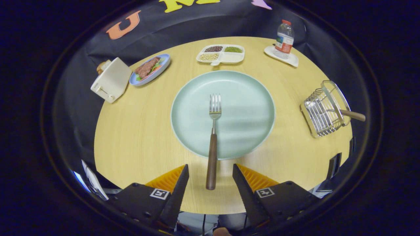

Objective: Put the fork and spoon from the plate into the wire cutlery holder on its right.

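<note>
- Fork (213, 131) lies with its tines on the pale green plate (249, 98), pointing away from us; its long axis runs straight back to the wooden handle between our fingertips.
- Our gripper (210, 175) is spread wide, grasping nothing.
- We see the wire cutlery holder (323, 111) to the plate's right with a wooden handle (353, 114) sticking out.

Pale green plate (242, 98) at centre of light wood-grain tabletop (137, 137); on it silver fork (213, 131) with dark brown handle. Right of plate, silver wire cutlery holder (323, 113). Left, cream toaster (110, 80).
</note>
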The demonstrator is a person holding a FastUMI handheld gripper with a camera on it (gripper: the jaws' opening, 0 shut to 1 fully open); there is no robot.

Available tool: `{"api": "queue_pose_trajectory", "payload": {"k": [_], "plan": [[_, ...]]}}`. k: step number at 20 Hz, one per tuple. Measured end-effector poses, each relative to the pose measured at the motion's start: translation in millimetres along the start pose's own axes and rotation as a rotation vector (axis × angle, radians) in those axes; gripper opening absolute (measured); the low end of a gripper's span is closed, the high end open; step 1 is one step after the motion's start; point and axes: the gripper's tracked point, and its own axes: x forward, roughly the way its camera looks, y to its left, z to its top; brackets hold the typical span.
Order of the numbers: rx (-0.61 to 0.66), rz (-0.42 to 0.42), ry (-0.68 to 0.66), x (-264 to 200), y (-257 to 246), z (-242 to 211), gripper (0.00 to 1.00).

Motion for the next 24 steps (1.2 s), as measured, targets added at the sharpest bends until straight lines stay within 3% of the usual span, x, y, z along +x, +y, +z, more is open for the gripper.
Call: {"api": "queue_pose_trajectory", "payload": {"k": [1, 5, 7, 8, 9, 10, 15, 24], "plan": [[0.004, 0.002, 0.009, 4.3, 1.4, -1.3, 0.78], [0.025, -0.016, 0.027, 14.6, 0.6, -3.1, 0.48], [0.023, -0.032, 0.017, 16.6, -2.6, 0.3, 0.2], [0.013, -0.043, 0.02, 16.3, -4.1, 1.0, 0.14], [0.009, -0.043, 0.009, 15.0, -5.4, -1.2, 0.13], [-0.008, -0.058, 0.01, 16.3, -6.1, 2.2, 0.05], [-0.065, -0.062, -0.001, 13.3, -1.3, 2.0, 0.05], [-0.02, 0.024, 0.01, -15.9, -11.4, 5.7, 0.05]]}}
